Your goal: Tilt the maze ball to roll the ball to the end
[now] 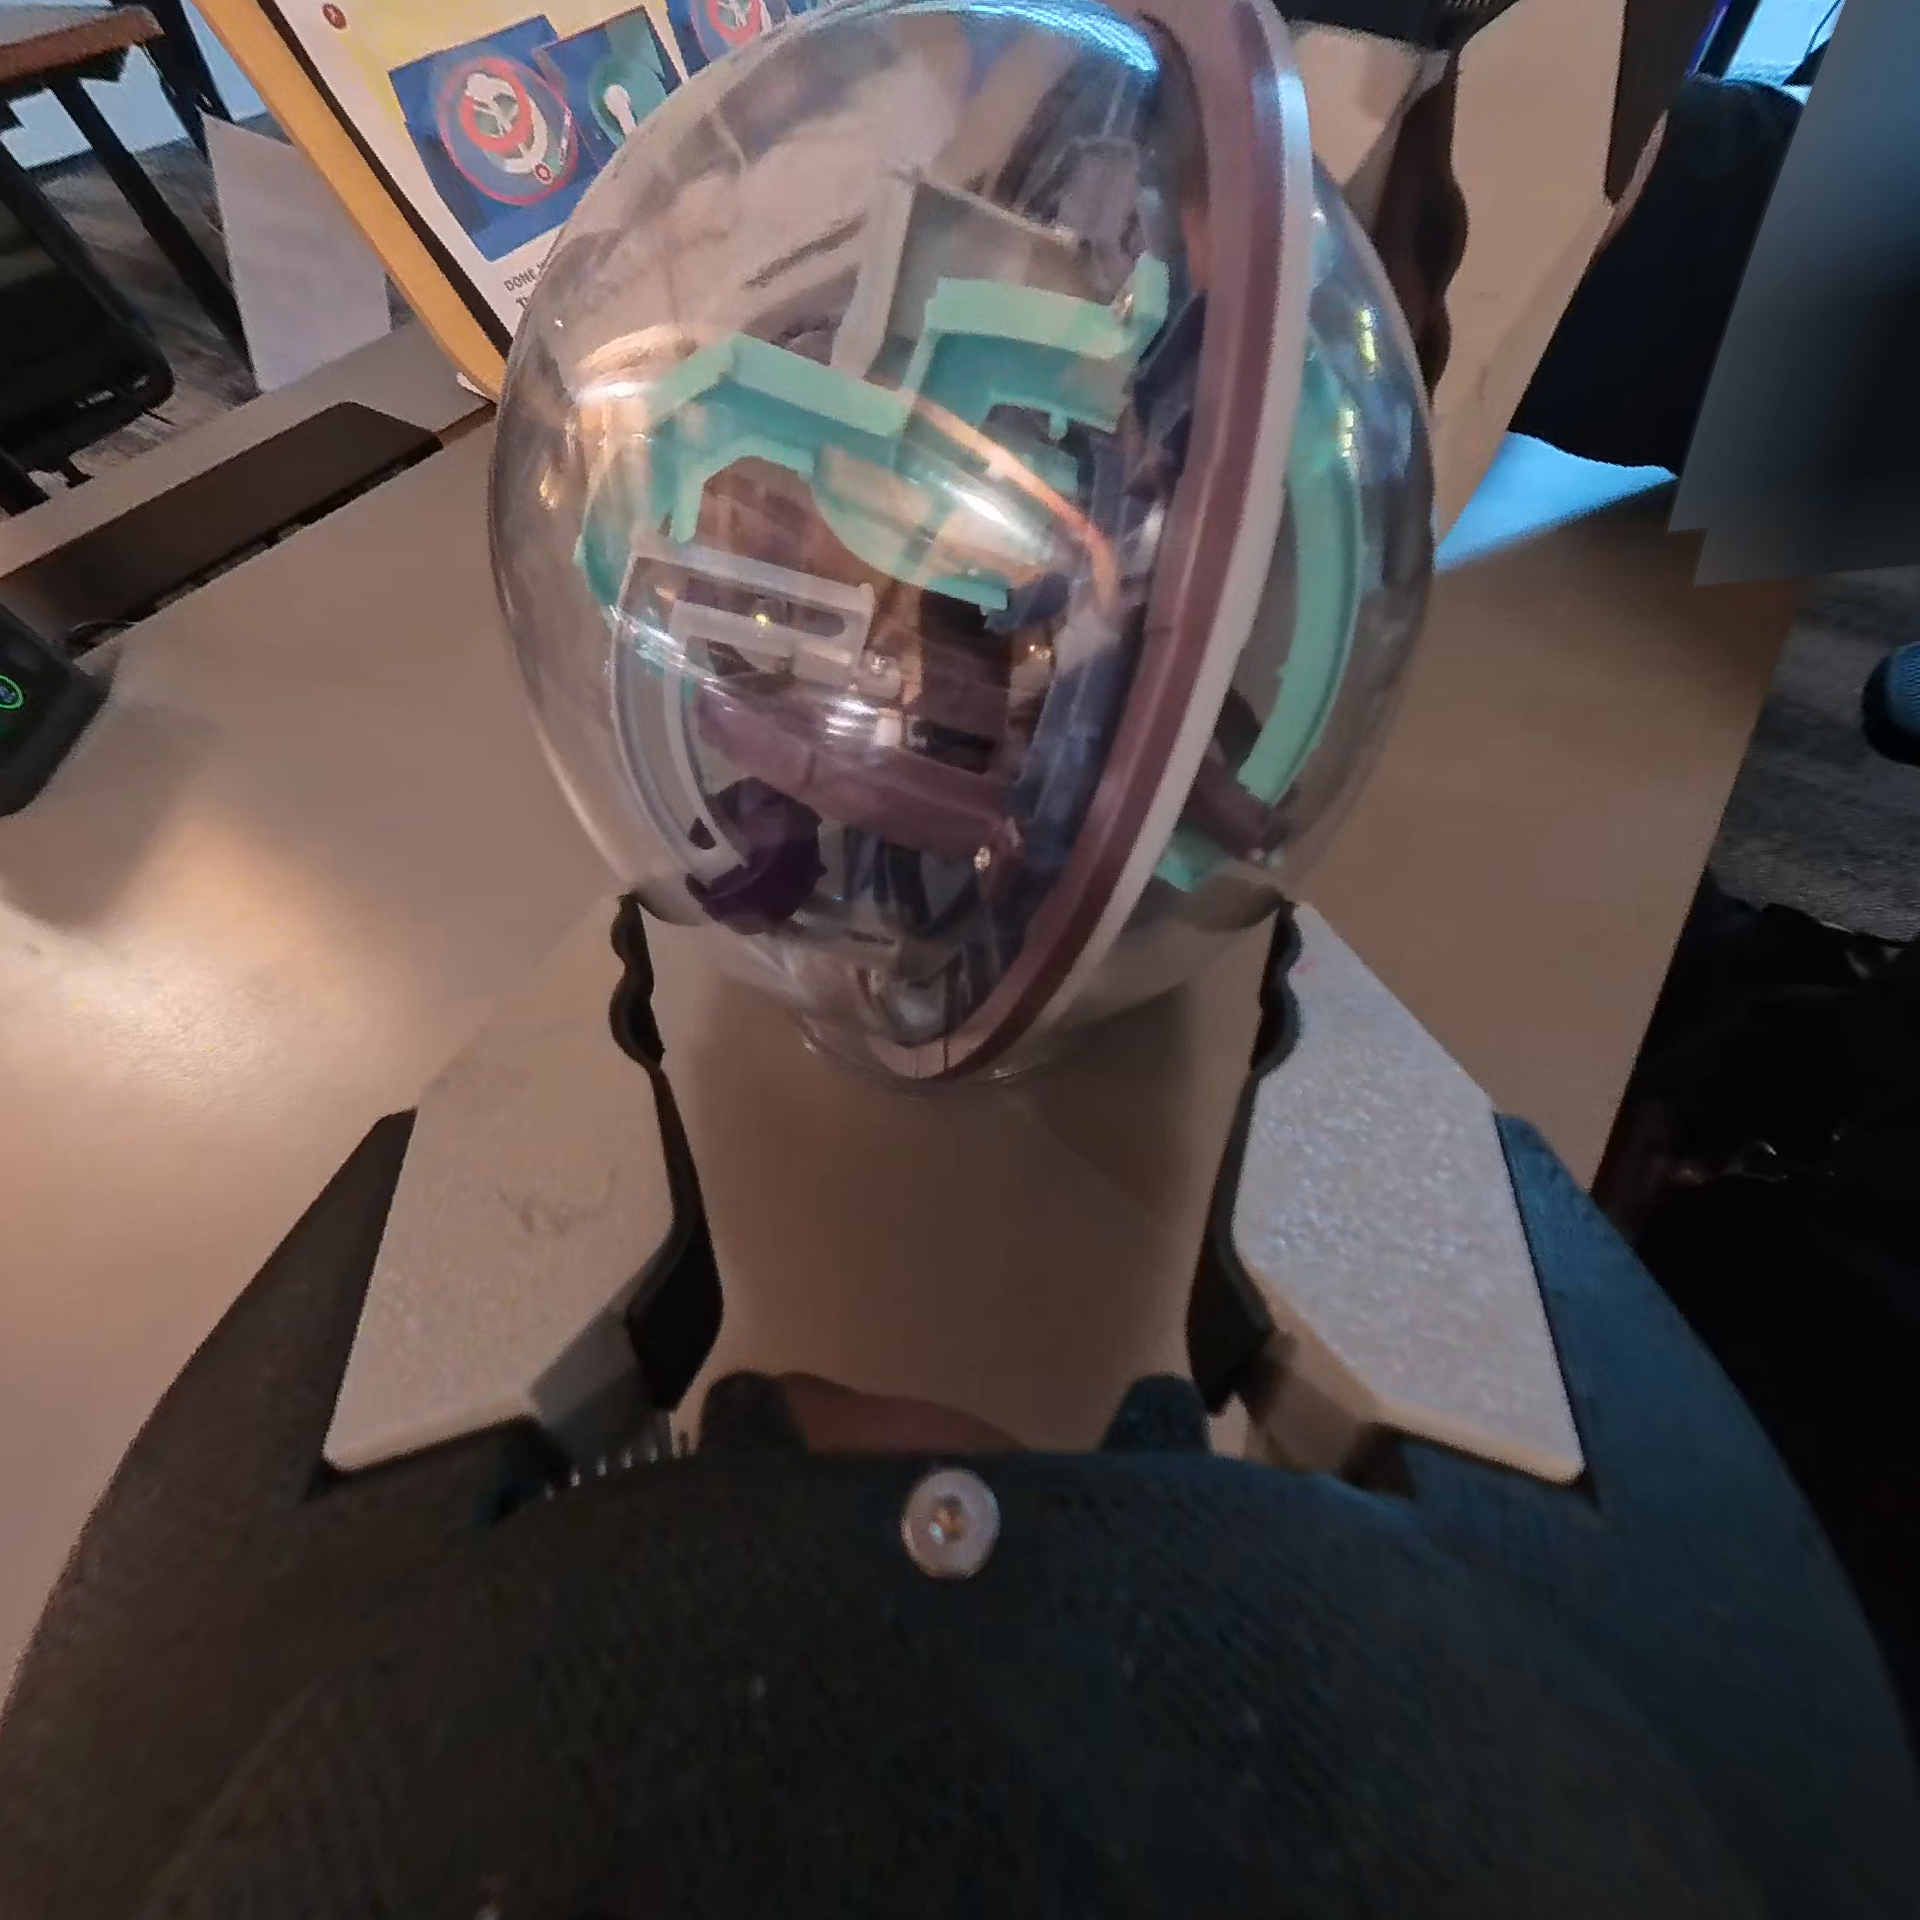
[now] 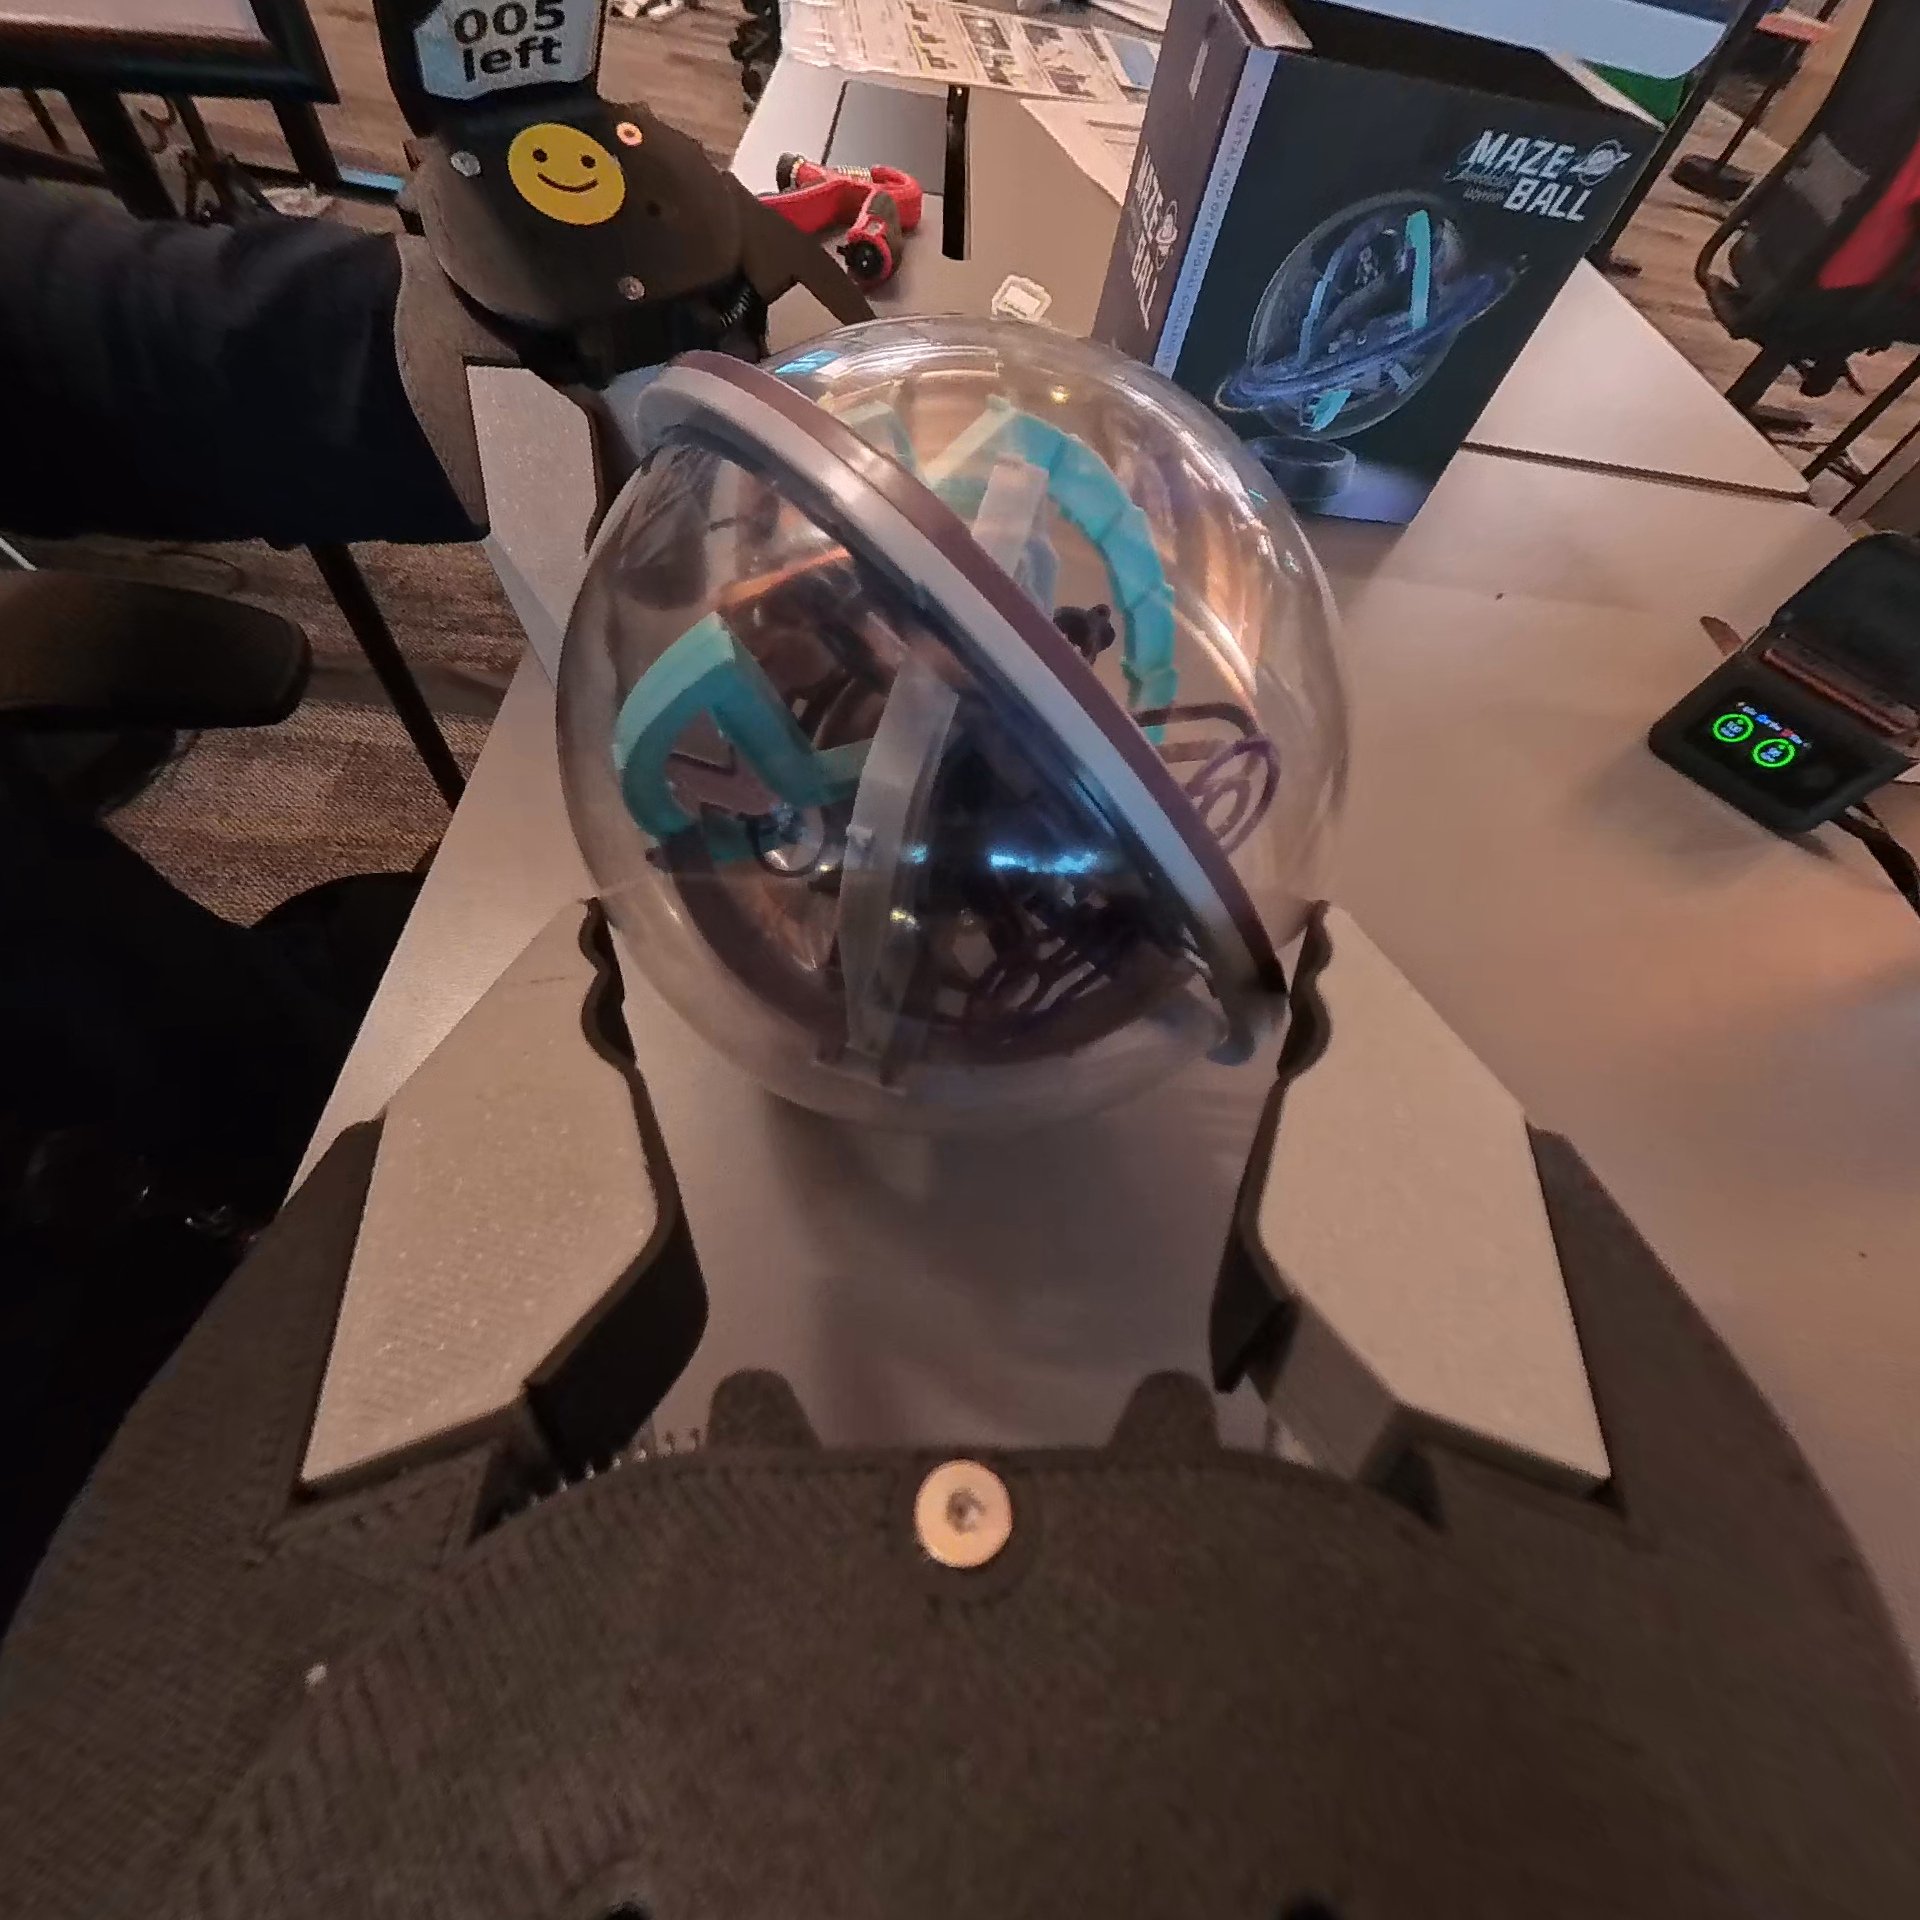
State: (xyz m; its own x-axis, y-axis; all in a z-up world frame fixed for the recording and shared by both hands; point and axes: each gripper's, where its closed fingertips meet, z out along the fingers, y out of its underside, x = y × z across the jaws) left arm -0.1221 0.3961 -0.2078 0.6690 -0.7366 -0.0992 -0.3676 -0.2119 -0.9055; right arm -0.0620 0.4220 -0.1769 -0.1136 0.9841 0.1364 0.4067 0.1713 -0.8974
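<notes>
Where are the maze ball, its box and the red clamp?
maze ball (image 2: 935, 727): right wrist view, on its clear shell.
box (image 2: 1382, 281): right wrist view, on its dark front face.
red clamp (image 2: 883, 208): right wrist view, on its handle.

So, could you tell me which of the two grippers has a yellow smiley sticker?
The left gripper, behind the maze ball; the right gripper shows none.

Each of the 2 cameras is sitting on its own hand-held gripper, looking forward along the fingers from very close. Both are sharing the maze ball (image 1: 935, 540) from opposite sides. The right view is also catching the left hand-held gripper (image 2: 582, 343) beyond, over the surface (image 2: 1558, 987).
</notes>
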